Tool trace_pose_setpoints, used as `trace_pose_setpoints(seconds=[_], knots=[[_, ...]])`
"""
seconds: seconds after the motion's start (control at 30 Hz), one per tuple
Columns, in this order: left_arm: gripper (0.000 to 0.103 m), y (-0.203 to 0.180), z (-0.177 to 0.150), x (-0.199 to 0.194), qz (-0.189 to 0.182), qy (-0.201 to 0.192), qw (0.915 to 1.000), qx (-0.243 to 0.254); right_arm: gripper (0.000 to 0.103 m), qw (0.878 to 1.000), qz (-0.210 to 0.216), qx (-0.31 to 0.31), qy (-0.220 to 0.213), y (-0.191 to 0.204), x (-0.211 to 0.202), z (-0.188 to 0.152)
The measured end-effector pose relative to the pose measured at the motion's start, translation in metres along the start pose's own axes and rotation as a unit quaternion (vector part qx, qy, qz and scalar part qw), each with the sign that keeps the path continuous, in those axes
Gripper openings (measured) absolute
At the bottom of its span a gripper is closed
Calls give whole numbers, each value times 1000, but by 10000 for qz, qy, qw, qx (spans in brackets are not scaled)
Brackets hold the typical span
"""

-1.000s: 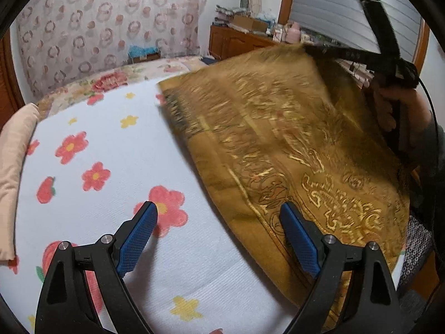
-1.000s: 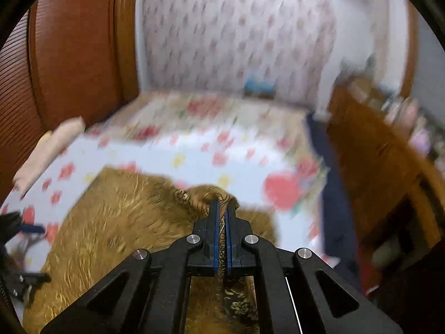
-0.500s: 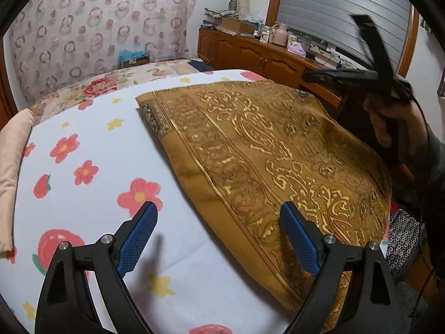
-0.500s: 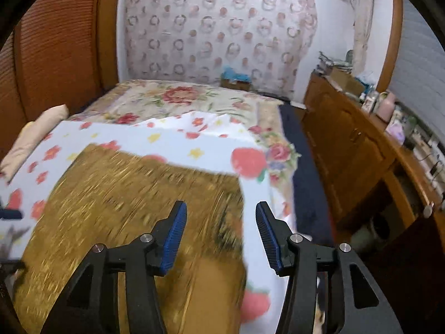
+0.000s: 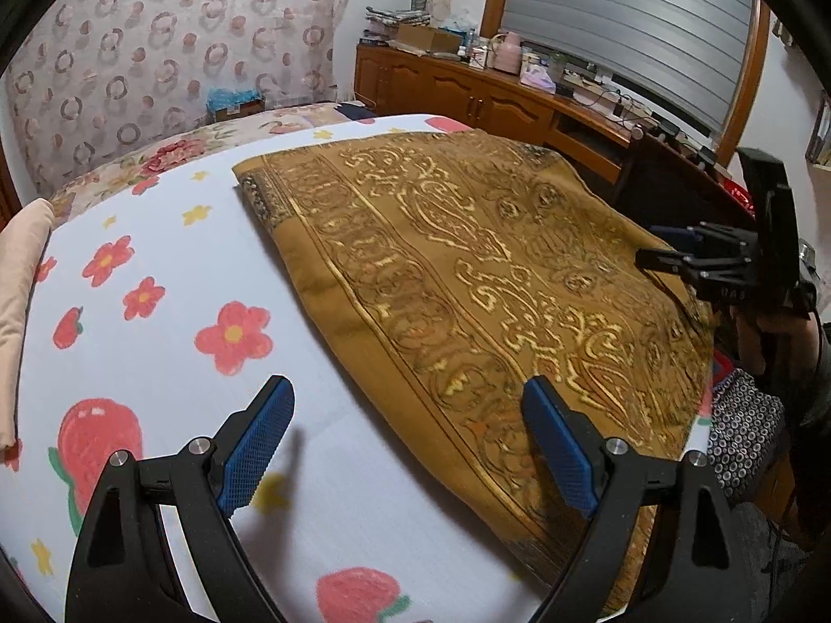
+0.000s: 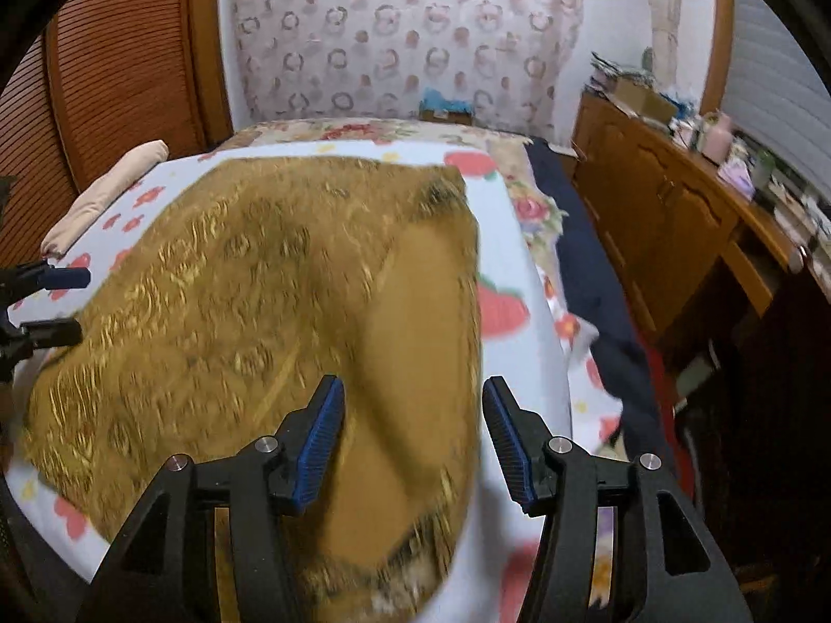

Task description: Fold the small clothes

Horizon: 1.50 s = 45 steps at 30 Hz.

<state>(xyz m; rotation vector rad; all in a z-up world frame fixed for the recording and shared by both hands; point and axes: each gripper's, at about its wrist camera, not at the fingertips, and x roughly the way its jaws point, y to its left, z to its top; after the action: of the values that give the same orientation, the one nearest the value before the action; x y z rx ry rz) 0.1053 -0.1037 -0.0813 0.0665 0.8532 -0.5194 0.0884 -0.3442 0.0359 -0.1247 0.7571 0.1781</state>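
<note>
Gold cloth (image 6: 249, 311) motion-blurred, pattern unclear.

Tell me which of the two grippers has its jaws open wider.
The left gripper: its blue pads stand far apart above the bed sheet and the golden cloth. The right gripper is open too, but narrower, and holds nothing.

Bare bedsheet (image 5: 156, 363) open left of the gold cloth (image 5: 493, 270), pillow (image 5: 21, 285) along far-left edge, wooden cabinet (image 6: 649, 218) crowding right side.

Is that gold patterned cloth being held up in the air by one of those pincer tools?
No, the gold cloth lies flat on the flowered bedsheet, and both grippers stand open with nothing clamped.
</note>
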Motion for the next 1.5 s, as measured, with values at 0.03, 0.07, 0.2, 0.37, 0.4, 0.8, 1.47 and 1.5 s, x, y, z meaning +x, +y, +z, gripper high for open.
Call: trace_pose_setpoints(seconds=[0.03,0.07,0.2,0.37,0.4,0.8,1.47,1.5], knots=[[90,-2,-2,-1,-46,17,10000,11,57,10000,2,41,44,-3,-2,-3],[90,-3,-3,-1,-97,35,9999,26,57,10000,-2,57,63,-3,-5,-4],[84,-10,-10,-7,-279,76,9995,98,57,9997,79,126,169,-6,-18,-12],[76,-17,-16,-11,-422,163,9988,176,57,9994,183,169,255,-4,-25,-21],[74,-19,-18,-11,-450,199,9986,185,57,9992,216,188,262,-3,-25,-23],[63,-24,-35,-14,-666,344,9971,120,57,9978,493,23,432,4,-23,-25],[9,-19,-8,-58,-1001,-584,9933,11,4,9907,1246,184,-521,10,-59,-20],[9,-16,-3,-61,-1011,-666,9926,-32,4,9893,1278,232,-664,9,-64,-15]])
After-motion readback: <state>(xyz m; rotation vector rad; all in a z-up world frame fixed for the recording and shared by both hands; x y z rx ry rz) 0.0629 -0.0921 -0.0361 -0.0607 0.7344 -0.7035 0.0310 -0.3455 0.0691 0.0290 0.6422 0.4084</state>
